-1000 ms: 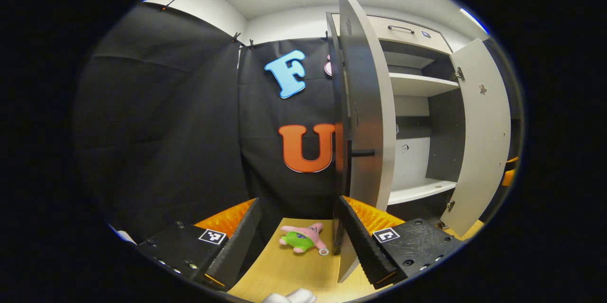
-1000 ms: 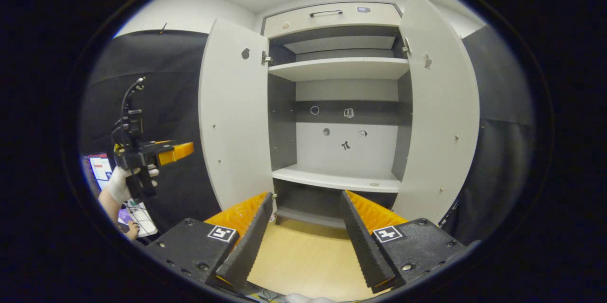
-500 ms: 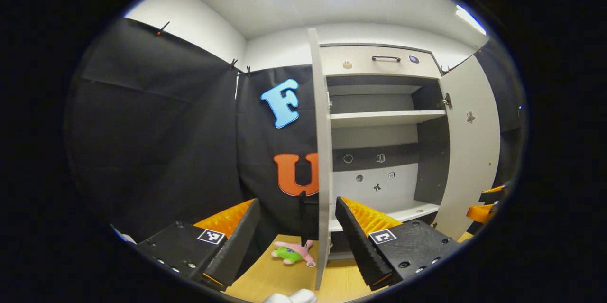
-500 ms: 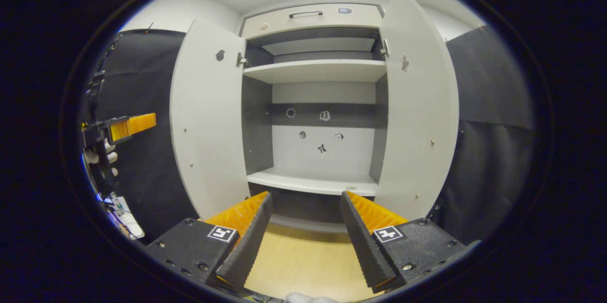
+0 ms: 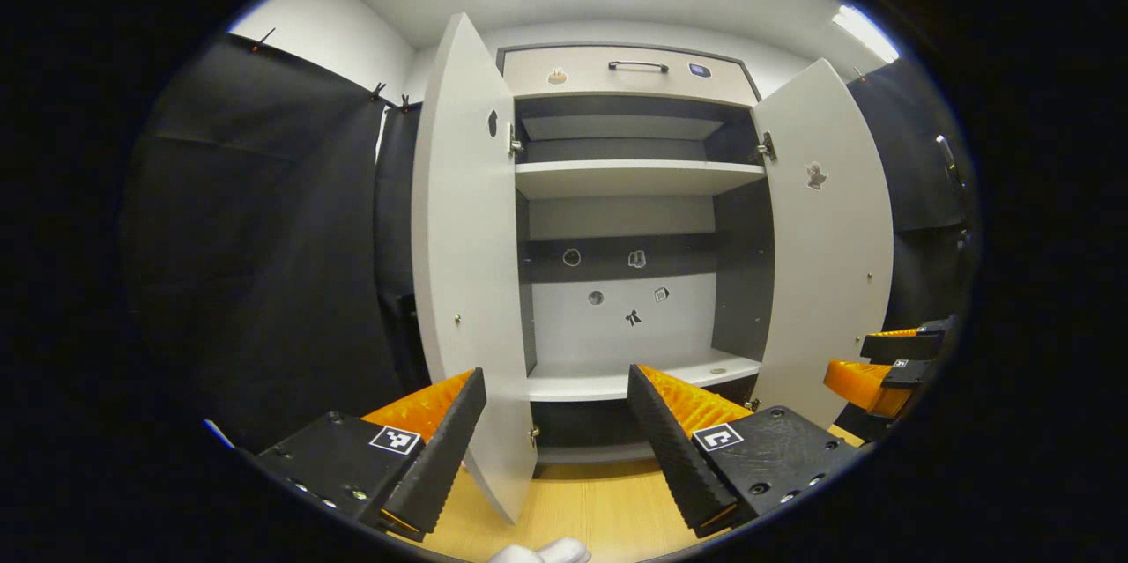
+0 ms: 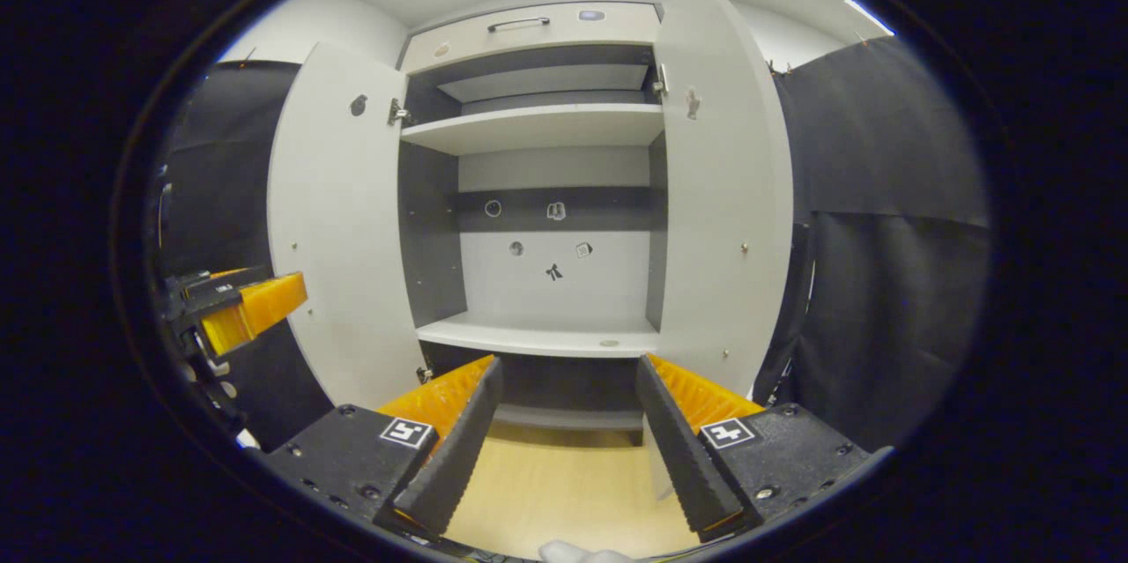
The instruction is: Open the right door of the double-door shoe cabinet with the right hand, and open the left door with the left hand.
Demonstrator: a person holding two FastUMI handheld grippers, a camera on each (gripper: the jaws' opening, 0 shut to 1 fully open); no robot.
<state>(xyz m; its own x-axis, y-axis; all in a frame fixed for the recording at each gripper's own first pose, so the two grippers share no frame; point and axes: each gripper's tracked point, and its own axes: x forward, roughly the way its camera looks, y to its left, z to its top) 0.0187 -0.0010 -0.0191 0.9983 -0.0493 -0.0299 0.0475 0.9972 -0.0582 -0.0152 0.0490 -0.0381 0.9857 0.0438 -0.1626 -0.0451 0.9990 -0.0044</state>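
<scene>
Pale grey doors (image 5: 458, 219) — tan floor (image 6: 564, 492)

The left gripper (image 5: 555, 440) has black housing blocks dotted with screws, each carrying a small square black-and-white marker, and long ribbed jaws. The right gripper (image 6: 564, 448) is built the same, its markers showing a different pattern.

We face the shoe cabinet (image 5: 630, 316) head-on: its left door (image 5: 463, 263) swings out to our left, its right door (image 5: 828, 237) to our right, two shelves (image 5: 630, 178) between them, a drawer (image 5: 630, 74) above.
</scene>
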